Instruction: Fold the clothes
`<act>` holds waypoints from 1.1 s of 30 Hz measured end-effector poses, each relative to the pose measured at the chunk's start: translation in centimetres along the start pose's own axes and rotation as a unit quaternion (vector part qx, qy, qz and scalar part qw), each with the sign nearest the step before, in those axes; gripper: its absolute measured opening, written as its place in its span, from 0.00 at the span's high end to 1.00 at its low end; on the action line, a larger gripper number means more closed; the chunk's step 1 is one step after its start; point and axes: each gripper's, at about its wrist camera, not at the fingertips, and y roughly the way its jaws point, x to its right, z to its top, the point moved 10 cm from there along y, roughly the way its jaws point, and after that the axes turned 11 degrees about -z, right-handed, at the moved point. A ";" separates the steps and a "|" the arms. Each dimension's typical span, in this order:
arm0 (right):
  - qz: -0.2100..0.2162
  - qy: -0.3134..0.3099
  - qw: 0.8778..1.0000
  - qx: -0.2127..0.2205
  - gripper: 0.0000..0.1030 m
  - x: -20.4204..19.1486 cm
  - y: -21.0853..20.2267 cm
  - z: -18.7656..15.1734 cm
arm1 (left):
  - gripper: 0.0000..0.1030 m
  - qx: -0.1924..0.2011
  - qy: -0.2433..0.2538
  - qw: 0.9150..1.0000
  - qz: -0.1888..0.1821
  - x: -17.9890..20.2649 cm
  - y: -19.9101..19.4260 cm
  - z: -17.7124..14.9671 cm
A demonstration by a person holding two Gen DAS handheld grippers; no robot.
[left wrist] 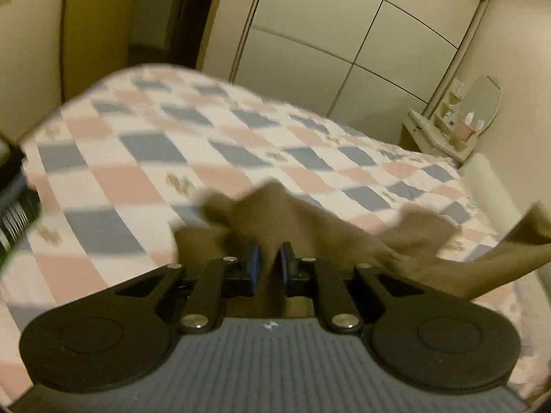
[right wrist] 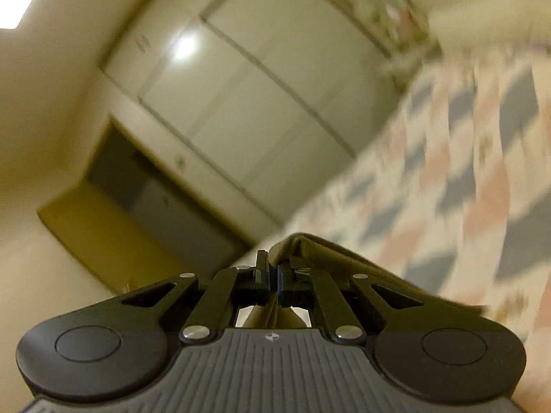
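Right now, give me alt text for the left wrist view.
The left claw pinches a brown garment above a bed with a pink, blue and white checked quilt. White wardrobe doors and a small dressing table stand behind; the image is motion-blurred.

Open bedspread [left wrist: 144, 144] all around the brown garment [left wrist: 275, 216]; wardrobe [left wrist: 327, 34] and dressing table [left wrist: 444, 130] (beyond the bed's far edge) bound it.

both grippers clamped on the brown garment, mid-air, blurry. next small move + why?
Probably lower both toward the checkered bedspread to lay it flat. The left gripper and right gripper each pinch the brown garment, which hangs bunched above the bed, not spread.
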 end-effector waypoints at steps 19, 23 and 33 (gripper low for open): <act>-0.339 0.135 0.908 -0.207 0.43 22.3 1.2 -16.0 | 0.49 -0.247 0.095 0.961 0.082 -1.7 19.1 -16.5; -0.336 0.124 0.901 -0.246 0.40 21.8 2.4 -18.8 | 0.36 -0.259 0.144 0.950 0.097 -0.4 24.1 -17.7; -0.336 0.104 0.886 -0.301 0.36 21.9 4.0 -21.3 | 0.96 -0.187 0.181 0.957 0.129 -1.7 29.1 -12.7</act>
